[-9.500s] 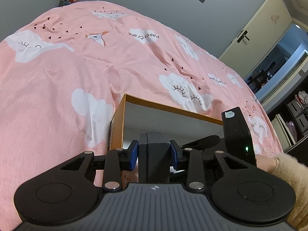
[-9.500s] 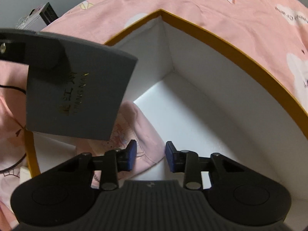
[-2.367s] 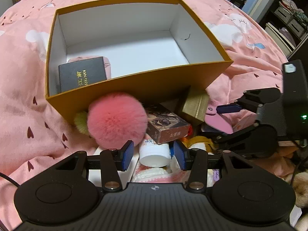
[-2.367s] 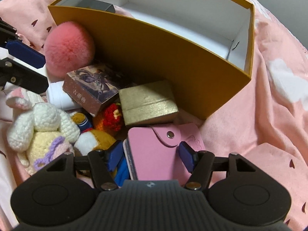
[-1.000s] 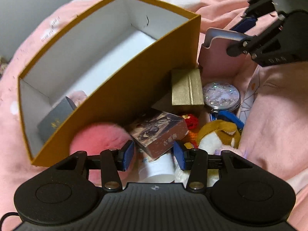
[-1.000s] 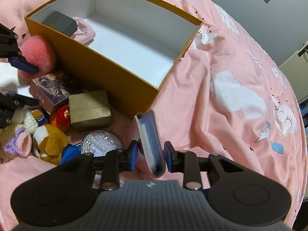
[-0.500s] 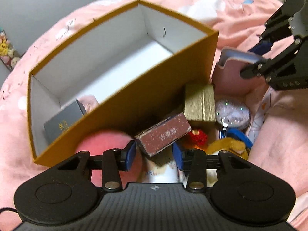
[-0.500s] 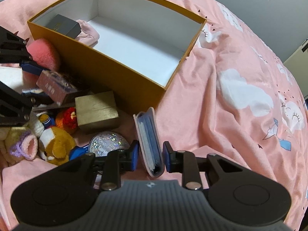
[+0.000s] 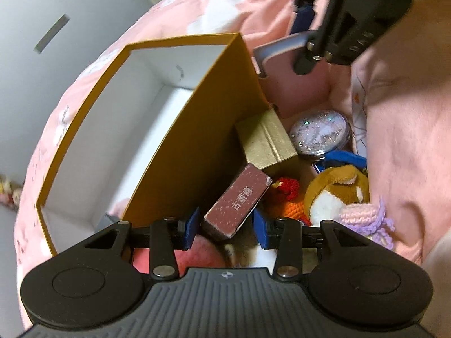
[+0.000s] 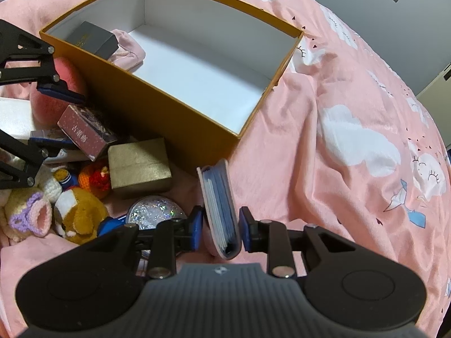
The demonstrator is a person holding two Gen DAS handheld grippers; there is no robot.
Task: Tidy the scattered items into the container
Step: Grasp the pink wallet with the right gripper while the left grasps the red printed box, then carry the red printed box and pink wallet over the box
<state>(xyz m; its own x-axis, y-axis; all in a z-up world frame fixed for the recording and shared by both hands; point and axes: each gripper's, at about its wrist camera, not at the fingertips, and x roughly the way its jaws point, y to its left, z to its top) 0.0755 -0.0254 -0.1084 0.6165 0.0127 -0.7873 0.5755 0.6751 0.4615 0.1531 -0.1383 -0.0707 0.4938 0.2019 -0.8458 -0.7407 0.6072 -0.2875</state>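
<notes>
Left wrist view: the left hand-held gripper (image 9: 225, 226) apparently clamps the maroon card box (image 9: 238, 201) beside the orange container (image 9: 197, 152), though contact is unclear. Right wrist view: the right hand-held gripper (image 10: 220, 229) is clamped on the pink card holder (image 10: 221, 207); a dark box (image 10: 94, 39) and pink cloth (image 10: 128, 46) lie inside, while most items remain on the bed (image 10: 352, 129).

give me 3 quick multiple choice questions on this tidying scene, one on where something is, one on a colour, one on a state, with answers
1. Where is the dark grey box?
A. inside the container
B. on the bedspread beside the plush dog
C. between the right gripper's jaws

2. What colour is the outside of the container?
A. white
B. mustard yellow
C. blue

3. What is the right gripper doing?
A. hanging open over the container
B. shut on the pink card holder
C. shut on the glitter compact

Answers:
1 A, it lies in the container's far corner on a pink cloth.
2 B, the walls are mustard outside, white inside.
3 B, the pink card holder stands upright between its jaws.
</notes>
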